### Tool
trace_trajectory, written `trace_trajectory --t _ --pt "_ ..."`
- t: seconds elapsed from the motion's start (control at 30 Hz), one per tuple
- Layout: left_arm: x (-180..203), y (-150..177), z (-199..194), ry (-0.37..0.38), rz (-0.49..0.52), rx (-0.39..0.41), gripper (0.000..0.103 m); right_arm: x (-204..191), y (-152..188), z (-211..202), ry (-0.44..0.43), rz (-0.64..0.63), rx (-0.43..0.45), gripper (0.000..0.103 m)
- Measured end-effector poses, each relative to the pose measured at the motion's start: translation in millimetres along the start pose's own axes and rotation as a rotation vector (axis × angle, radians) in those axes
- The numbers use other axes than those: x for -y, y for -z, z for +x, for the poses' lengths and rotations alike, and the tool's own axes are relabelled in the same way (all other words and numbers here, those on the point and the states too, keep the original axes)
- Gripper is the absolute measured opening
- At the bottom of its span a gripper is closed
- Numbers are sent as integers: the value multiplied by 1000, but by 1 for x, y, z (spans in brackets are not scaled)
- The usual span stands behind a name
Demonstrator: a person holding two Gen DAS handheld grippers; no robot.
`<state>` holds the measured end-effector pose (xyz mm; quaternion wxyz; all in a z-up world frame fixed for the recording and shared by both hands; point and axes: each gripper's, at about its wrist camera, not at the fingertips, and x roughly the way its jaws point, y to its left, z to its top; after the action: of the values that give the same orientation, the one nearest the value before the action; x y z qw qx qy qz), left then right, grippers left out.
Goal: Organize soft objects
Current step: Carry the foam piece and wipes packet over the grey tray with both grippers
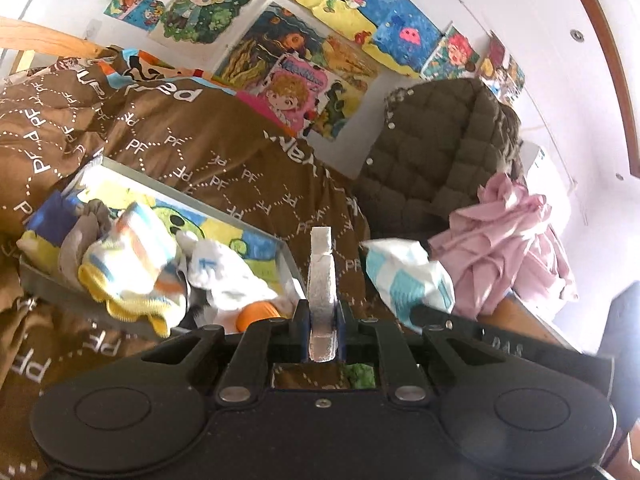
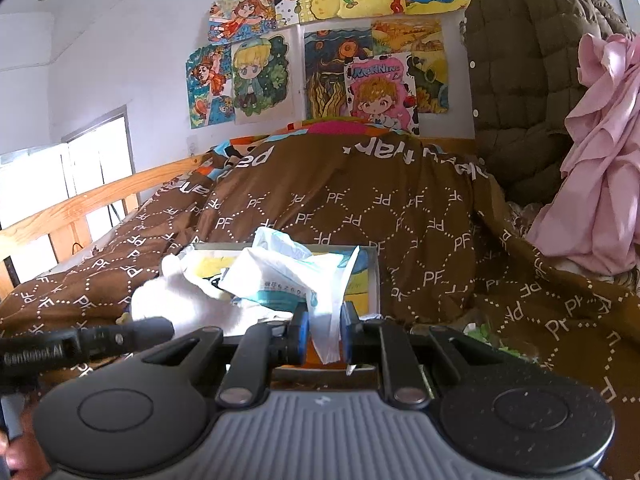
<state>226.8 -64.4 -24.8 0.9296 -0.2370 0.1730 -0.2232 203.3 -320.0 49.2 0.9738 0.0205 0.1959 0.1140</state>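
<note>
Right gripper (image 2: 325, 334) jaws pinch a white-and-blue soft pack (image 2: 288, 276) by its edge over the tray (image 2: 373, 280) at 12 o'clock, left gripper (image 1: 322, 276) jaws clamp a pale cloth strip (image 1: 321, 240); pack looks light, floppy, slippery, better gripped mid-body

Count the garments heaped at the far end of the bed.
2: a quilted olive jacket against the wall, and a crumpled pink garment in front of it. More may be hidden beneath.

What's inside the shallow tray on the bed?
Inside the tray: a striped cloth, a white cloth, something orange. Its cartoon-printed bottom is partly covered, hiding anything underneath the cloths.
</note>
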Motion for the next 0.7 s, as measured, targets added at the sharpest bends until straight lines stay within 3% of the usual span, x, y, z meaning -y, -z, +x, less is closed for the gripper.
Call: trace_trajectory --t 0.33,0.7 --pt "-28 -30 29 -25 -27 62 13 -2 3 34 17 36 14 18" --pt "-75 -51 63 -78 -69 98 13 -17 -2 112 -8 44 -31 18"
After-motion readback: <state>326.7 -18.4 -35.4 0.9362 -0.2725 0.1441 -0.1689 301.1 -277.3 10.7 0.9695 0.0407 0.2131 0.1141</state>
